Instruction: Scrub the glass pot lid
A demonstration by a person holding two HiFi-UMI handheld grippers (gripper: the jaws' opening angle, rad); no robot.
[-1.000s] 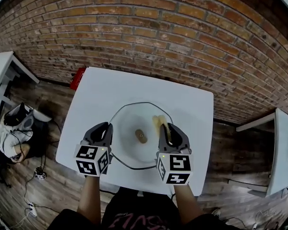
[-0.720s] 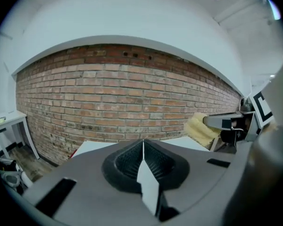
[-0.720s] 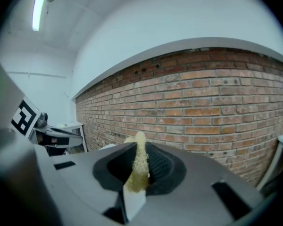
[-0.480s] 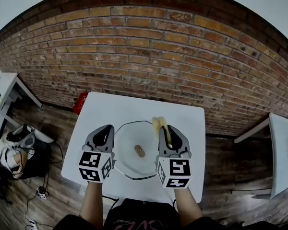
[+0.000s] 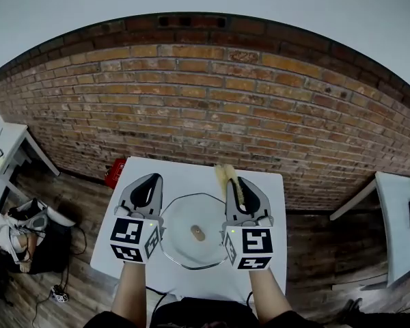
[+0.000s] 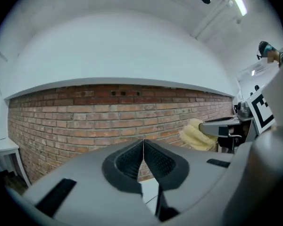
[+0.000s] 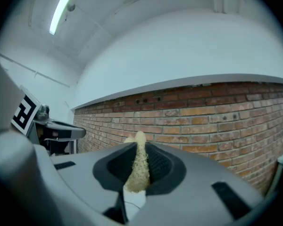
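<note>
The round glass pot lid (image 5: pixel 186 219) lies flat on the white table (image 5: pixel 184 173), its brown knob (image 5: pixel 199 235) at the middle. Both grippers are held level, high above it, pointing at the brick wall. My left gripper (image 5: pixel 150 179) hangs over the lid's left rim; in the left gripper view its jaws (image 6: pixel 143 147) are shut with nothing between them. My right gripper (image 5: pixel 236 182) hangs over the lid's right rim, shut on a yellow scrubbing sponge (image 5: pixel 223 175). In the right gripper view the sponge (image 7: pixel 139 166) stands on edge between the pads (image 7: pixel 158 164). The left gripper view also shows the sponge (image 6: pixel 194 134).
A brick wall (image 5: pixel 205 108) rises right behind the table. A red object (image 5: pixel 114 172) lies on the wooden floor by the table's far left corner. Other white tables stand at far left (image 5: pixel 3 149) and far right (image 5: pixel 396 203). Bags and cables lie on the floor at left (image 5: pixel 27 234).
Both grippers have risen well above the lid, the sponge going up with the right one. The lid has stayed on the table. The head view has tilted up toward the wall.
</note>
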